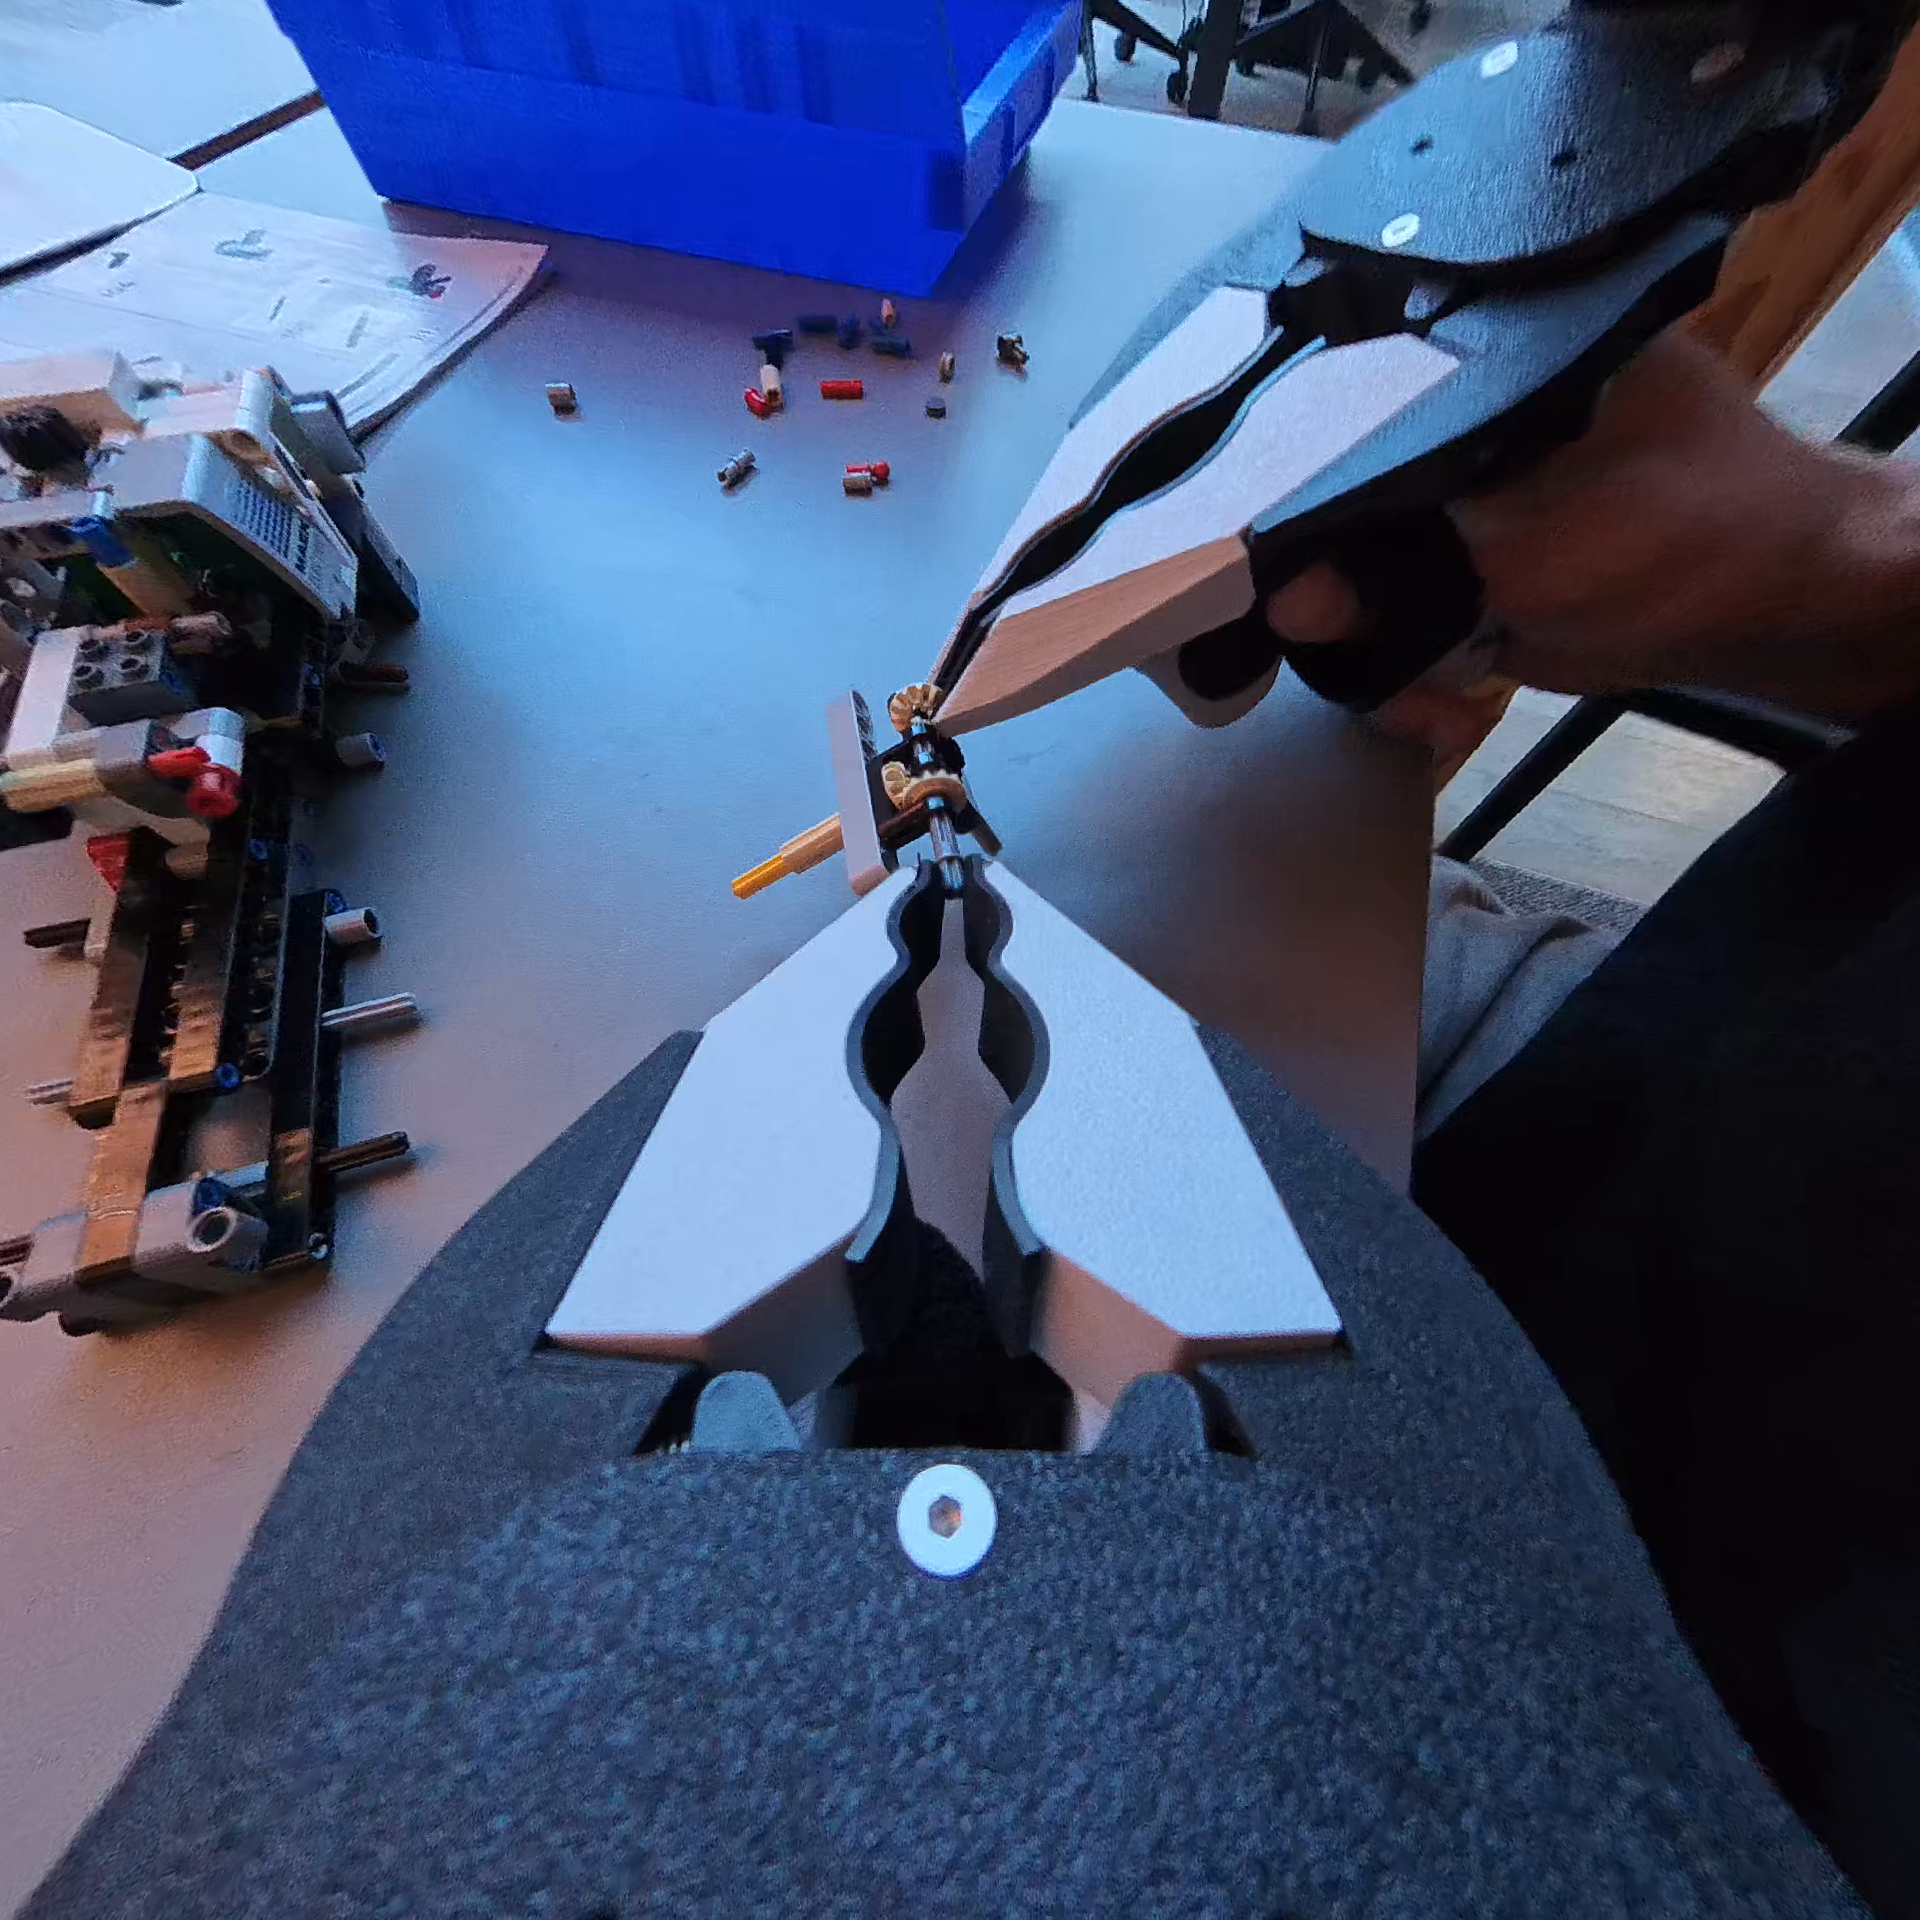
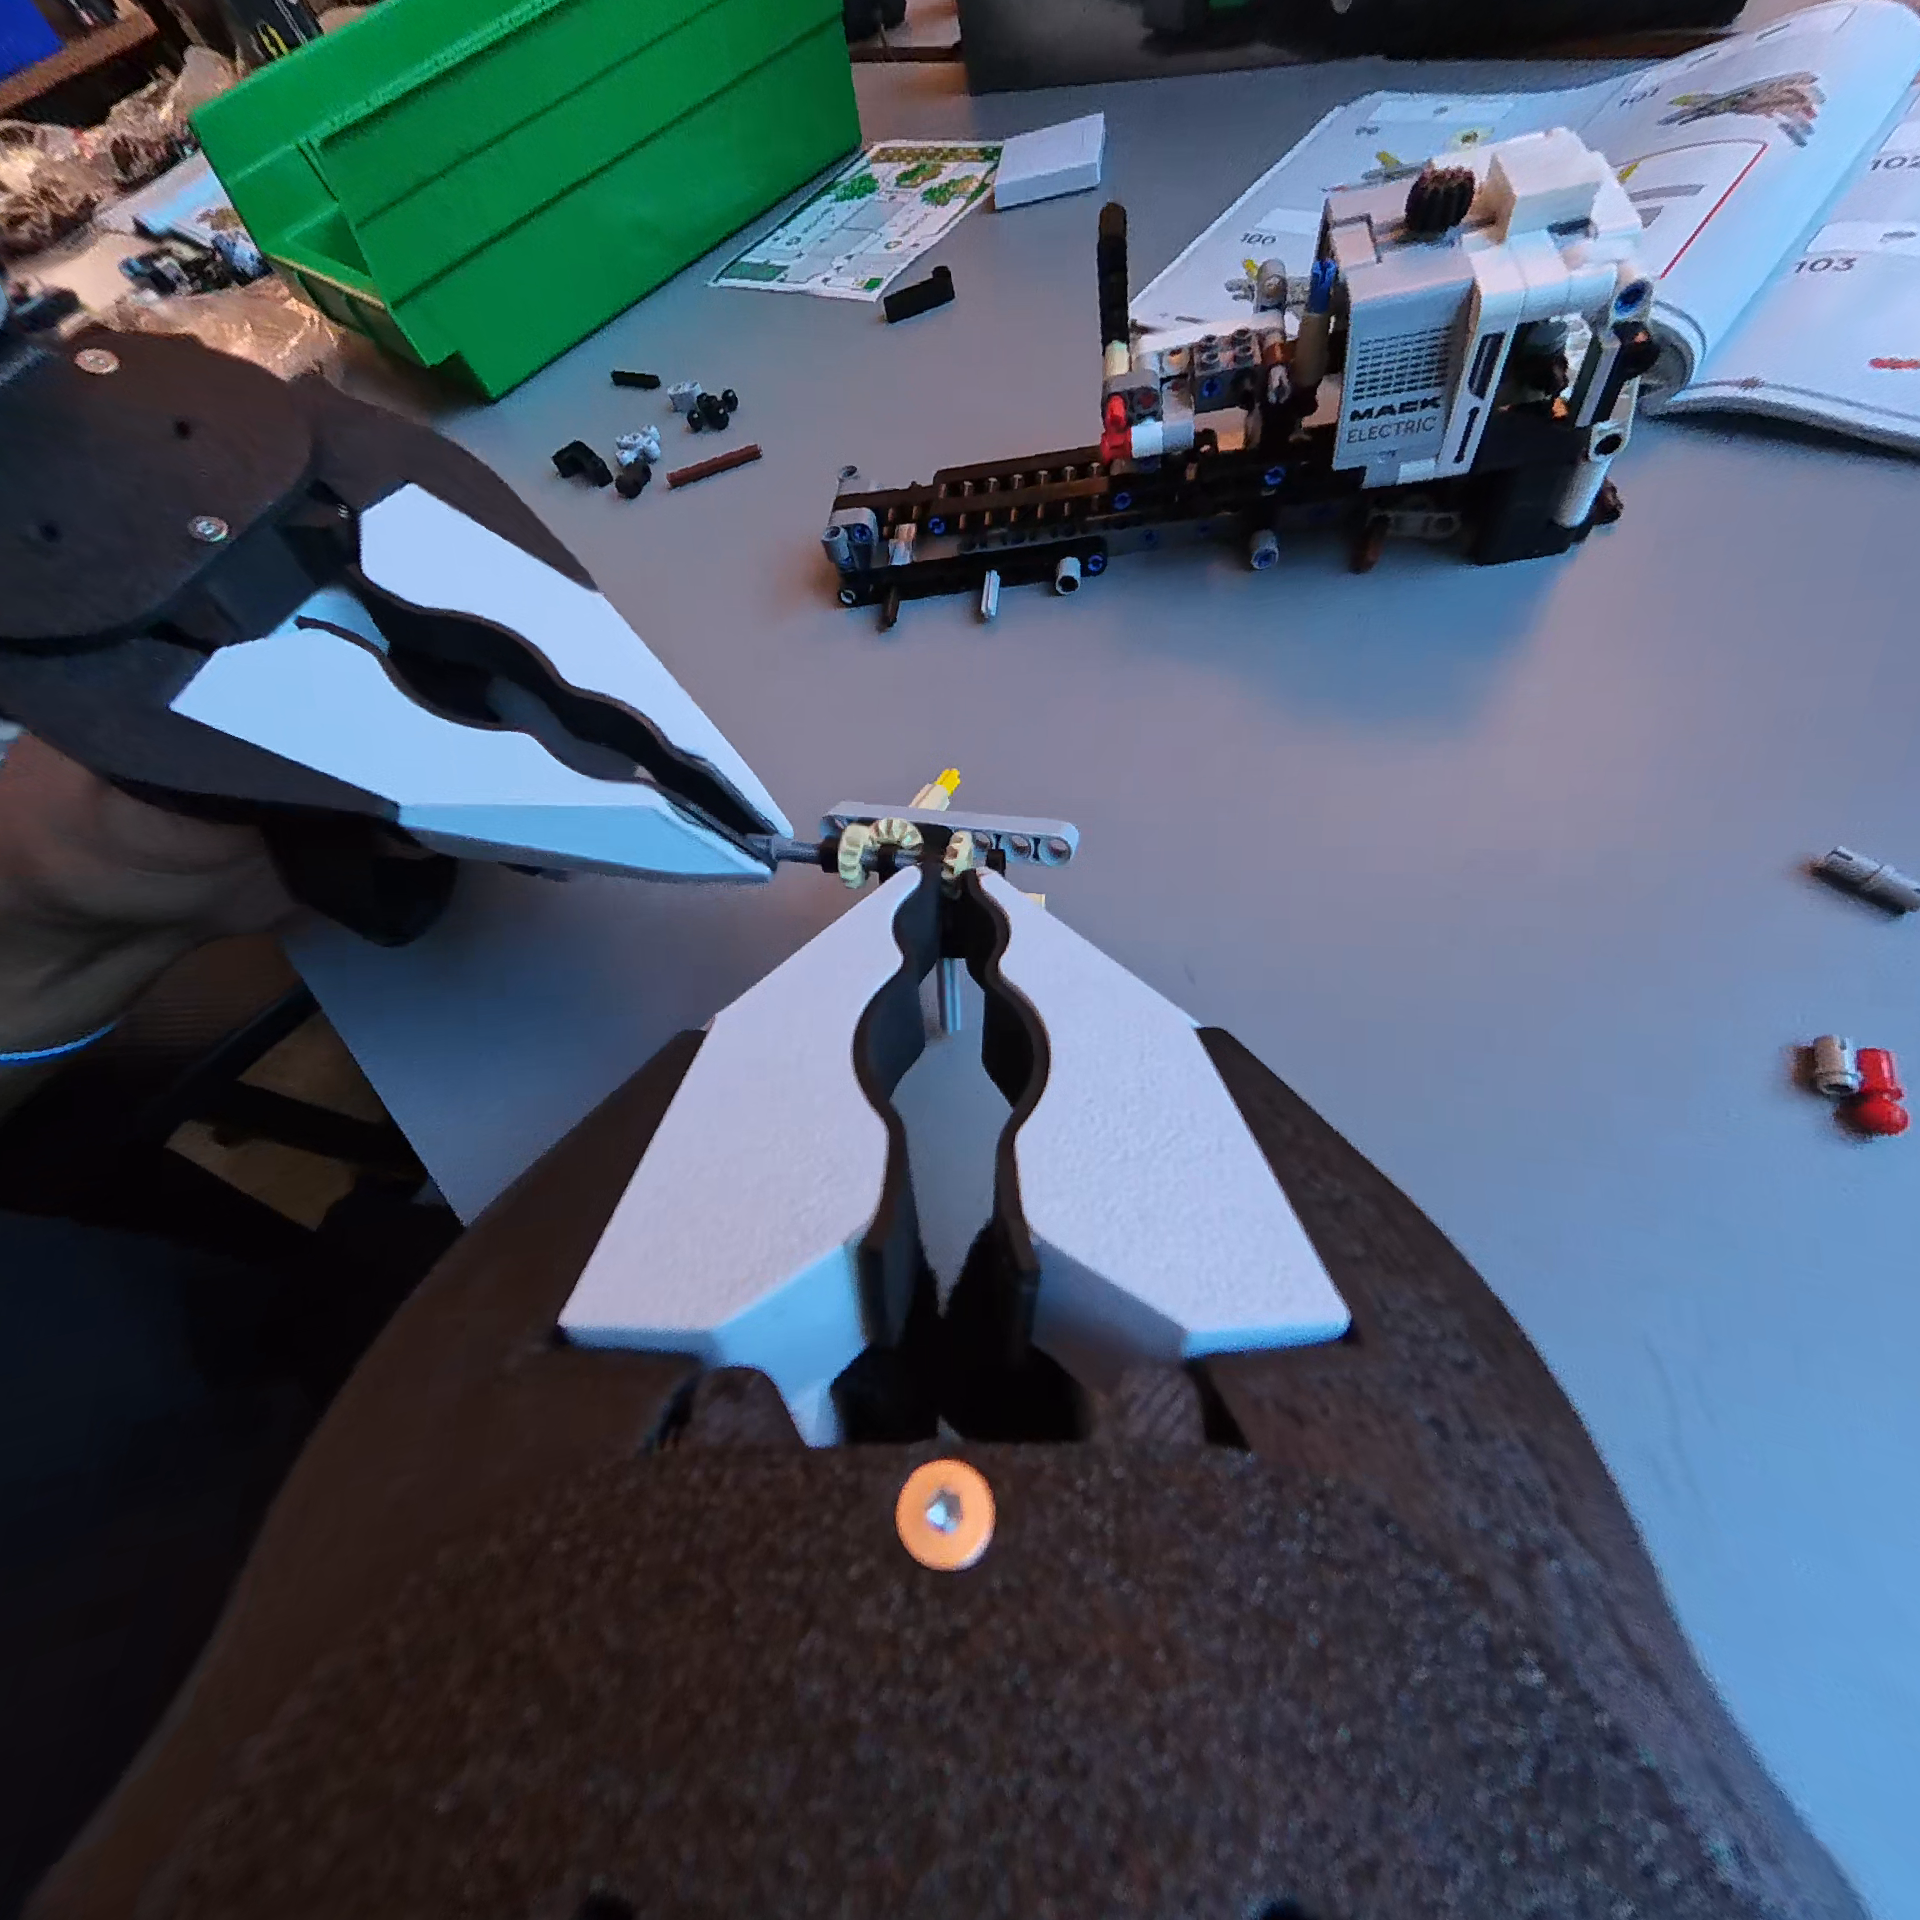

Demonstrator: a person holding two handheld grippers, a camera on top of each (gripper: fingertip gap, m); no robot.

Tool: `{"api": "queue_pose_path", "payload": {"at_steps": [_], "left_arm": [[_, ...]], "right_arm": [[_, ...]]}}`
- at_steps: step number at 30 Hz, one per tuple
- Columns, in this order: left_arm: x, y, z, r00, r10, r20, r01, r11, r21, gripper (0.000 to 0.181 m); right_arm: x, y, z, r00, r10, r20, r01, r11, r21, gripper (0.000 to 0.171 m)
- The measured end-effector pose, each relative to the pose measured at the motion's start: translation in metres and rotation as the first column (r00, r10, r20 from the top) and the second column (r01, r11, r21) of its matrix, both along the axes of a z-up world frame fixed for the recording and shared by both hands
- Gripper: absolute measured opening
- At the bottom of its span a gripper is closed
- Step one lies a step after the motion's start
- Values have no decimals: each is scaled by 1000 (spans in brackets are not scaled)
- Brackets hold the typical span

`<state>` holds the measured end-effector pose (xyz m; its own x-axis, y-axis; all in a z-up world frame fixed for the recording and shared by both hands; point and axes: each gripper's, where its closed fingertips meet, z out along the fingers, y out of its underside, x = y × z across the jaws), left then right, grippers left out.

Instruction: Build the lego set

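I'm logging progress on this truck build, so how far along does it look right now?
Done: the truck has its white cab and long black chassis built. In hand: the left gripper and right gripper both grip a small gear assembly above the table, not yet on the truck. Left: loose pieces lie unused and the chassis rear is bare.

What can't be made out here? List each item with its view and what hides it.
- Left wrist view: how far the axle of the gear assembly sits inside the left gripper; its fingers cover it.
- Right wrist view: the assembly's underside, behind the right gripper.
- Left wrist view: truck model, cut by the left edge; loose pieces, too small to identify.
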<state>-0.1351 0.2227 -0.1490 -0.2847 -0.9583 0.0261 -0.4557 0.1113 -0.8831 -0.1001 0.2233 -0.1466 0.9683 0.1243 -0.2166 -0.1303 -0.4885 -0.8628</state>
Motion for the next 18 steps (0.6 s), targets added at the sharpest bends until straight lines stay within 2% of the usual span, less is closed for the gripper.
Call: {"api": "queue_pose_path", "payload": {"at_steps": [1, 4, 7, 10, 14, 18], "left_arm": [[1, 0, 1, 1000, 4, 0, -4, 1000, -30, 2], [2, 0, 7, 1000, 13, 11, -11, 994, -110, 2], [2, 2, 10, 999, 17, 28, -14, 992, -122, 2], [2, 2, 10, 999, 17, 44, -14, 997, -76, 2], [1, 1, 8, 997, 0, 75, -6, 997, 75, 2], [0, -1, 4, 997, -21, 75, 10, 989, 148, 2]], "right_arm": [[1, 0, 1, 1000, 1, 17, -1, 1000, 18, 2], [2, 1, 4, 991, 13, 134, -23, 997, 67, 2], [2, 3, 10, 969, 24, 246, -57, 991, 124, 2], [1, 1, 10, 985, 44, 170, -60, 994, 93, 3], [0, -3, 7, 996, 88, 14, -88, 996, -4, 3], [-2, -5, 4, 990, 131, -52, -134, 989, -61, 3]]}}
